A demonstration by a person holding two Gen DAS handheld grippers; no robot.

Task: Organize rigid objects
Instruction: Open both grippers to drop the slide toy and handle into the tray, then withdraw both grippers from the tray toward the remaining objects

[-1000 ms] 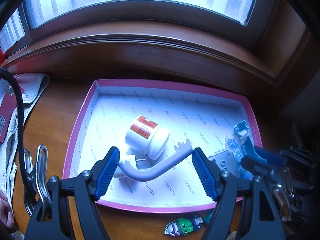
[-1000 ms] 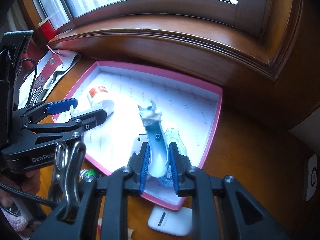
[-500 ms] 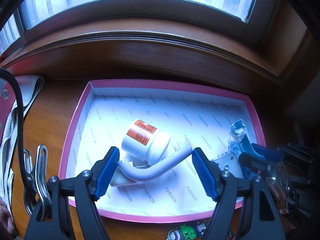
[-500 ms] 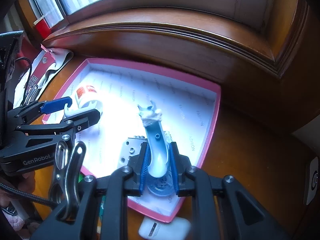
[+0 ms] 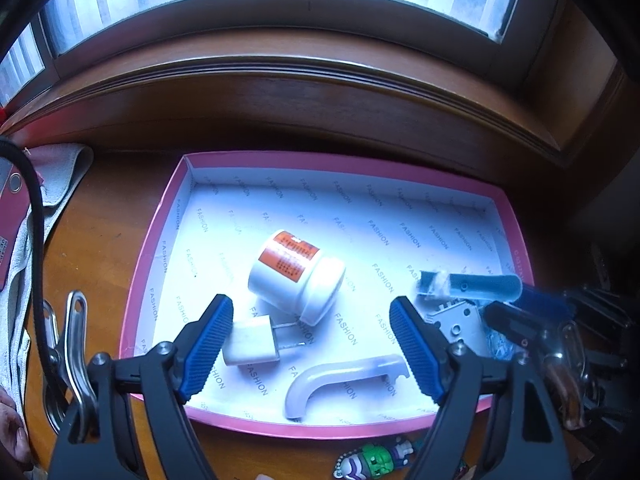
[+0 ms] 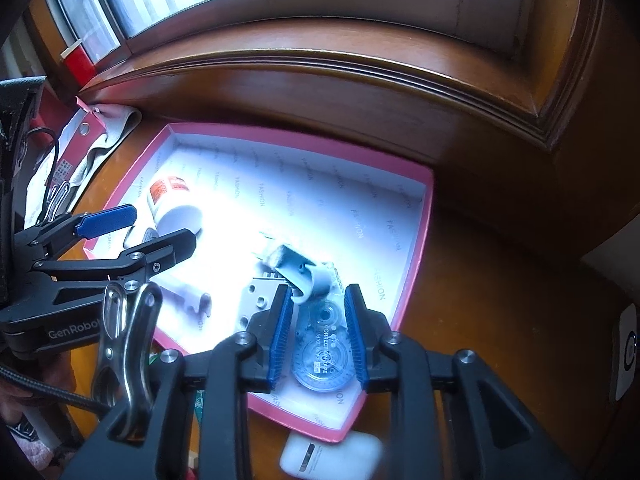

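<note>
Since both grippers' jaws have just been opening, the left gripper (image 5: 310,354) gapes over the white hook (image 5: 340,380) lying crosswise just below it, while the right gripper (image 6: 318,334), empty too, has the blue clip (image 6: 308,272) just ahead.

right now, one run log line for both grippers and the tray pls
left gripper: open, jaws just widened, white curved piece lying in pink tray | right gripper: open, jaws just widened, blue-white piece released in tray

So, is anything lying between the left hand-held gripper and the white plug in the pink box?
Nothing visible does. The white plug lies in the pink box right beside the left hand-held gripper, at its left pad, with open jaws. The jar lies just behind it.
</note>
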